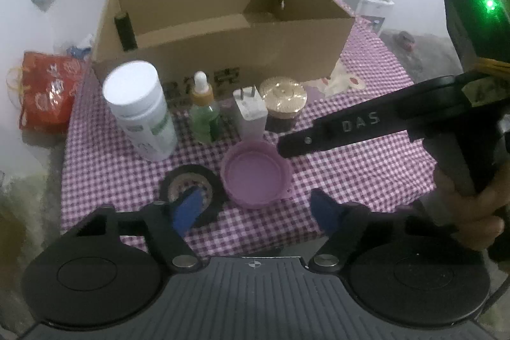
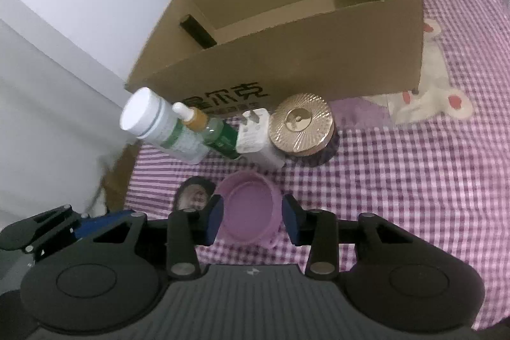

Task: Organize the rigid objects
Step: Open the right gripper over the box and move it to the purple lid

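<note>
left gripper (image 1: pixel 258 209): jaws apart, nothing between the blue pads; the left pad overlaps the black tape roll (image 1: pixel 191 187) in view, and whether it touches cannot be told.
right gripper (image 2: pixel 253 220): jaws part open around the purple lid (image 2: pixel 248 212), one pad at each side of its rim; contact cannot be told.
purple lid: lies open side up on the checked cloth (image 2: pixel 414 180), just ahead of both grippers, with the tape roll touching its left side.
row beyond the lid: white bottle (image 1: pixel 140 110), green dropper bottle (image 1: pixel 205 113), white plug adapter (image 1: pixel 250 117) and gold-lidded jar (image 1: pixel 282 101), standing close together.
cardboard box (image 1: pixel 223 53): behind that row, open at the top, a dark object (image 1: pixel 125 32) upright in its left corner.
hand (image 1: pixel 471 212): grasps the right gripper's handle, right of the left gripper.
</note>
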`<state>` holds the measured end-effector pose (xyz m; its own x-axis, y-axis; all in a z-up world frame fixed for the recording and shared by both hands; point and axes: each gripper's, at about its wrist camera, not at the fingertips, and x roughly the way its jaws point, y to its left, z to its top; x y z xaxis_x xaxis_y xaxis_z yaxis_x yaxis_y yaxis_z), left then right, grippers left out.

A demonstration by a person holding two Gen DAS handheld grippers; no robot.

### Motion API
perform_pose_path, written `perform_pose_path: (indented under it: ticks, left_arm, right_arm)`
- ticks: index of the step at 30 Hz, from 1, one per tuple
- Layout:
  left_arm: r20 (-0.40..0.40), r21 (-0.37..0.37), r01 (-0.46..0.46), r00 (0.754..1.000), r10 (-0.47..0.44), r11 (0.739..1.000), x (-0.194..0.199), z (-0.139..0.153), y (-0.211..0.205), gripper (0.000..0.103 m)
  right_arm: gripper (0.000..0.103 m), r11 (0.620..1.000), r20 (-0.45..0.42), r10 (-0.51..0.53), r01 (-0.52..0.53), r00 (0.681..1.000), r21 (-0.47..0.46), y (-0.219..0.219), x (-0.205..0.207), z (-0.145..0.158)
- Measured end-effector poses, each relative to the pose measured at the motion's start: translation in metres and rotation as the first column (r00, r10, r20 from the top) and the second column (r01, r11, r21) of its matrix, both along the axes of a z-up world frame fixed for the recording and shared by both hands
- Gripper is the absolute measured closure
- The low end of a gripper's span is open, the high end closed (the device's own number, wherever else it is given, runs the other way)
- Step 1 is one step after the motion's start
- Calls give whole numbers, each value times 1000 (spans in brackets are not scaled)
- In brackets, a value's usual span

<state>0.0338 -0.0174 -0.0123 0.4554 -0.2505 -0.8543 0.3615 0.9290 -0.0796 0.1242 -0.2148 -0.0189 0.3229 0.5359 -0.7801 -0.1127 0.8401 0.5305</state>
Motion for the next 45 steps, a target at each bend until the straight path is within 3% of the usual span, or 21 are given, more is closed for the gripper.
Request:
perform_pose_path:
  ticks: [4, 15, 22, 32, 37, 42, 45]
  left_arm:
    - [-31, 0, -6, 999, 6, 1000, 8, -13, 0, 41]
    - [-102, -2, -11, 995, 11, 1000, 30, -35, -4, 41]
    - [-140, -24, -8, 990, 4, 1000, 38, -45, -9, 41]
    - [-95, -62, 28, 995, -34, 998, 26, -31, -22, 42]
    - [-34, 4, 29, 999, -29, 1000, 13, -24, -19, 41]
    - [-24, 53, 74, 997, -73, 996, 13, -31, -25, 37]
    - [-29, 55, 113, 993, -111, 992, 17, -34, -30, 28]
  right_arm:
    - [63, 999, 2, 27, -27, 1000, -16, 4, 10, -8]
    - [77, 997, -66, 69, -71, 995, -39, 4, 40, -52]
    - [92, 996, -53, 74, -76, 996, -45, -1, 40, -55]
    - [93, 997, -3, 50, -50, 999, -56, -5, 21, -31]
    - [93, 995, 30, 32, -29, 999, -96, -14, 16, -22]
    - [93, 996, -24, -6, 4, 1000, -84, -29, 15, -34]
    - [93, 998, -70, -28, 24, 997, -50, -37, 15, -42]
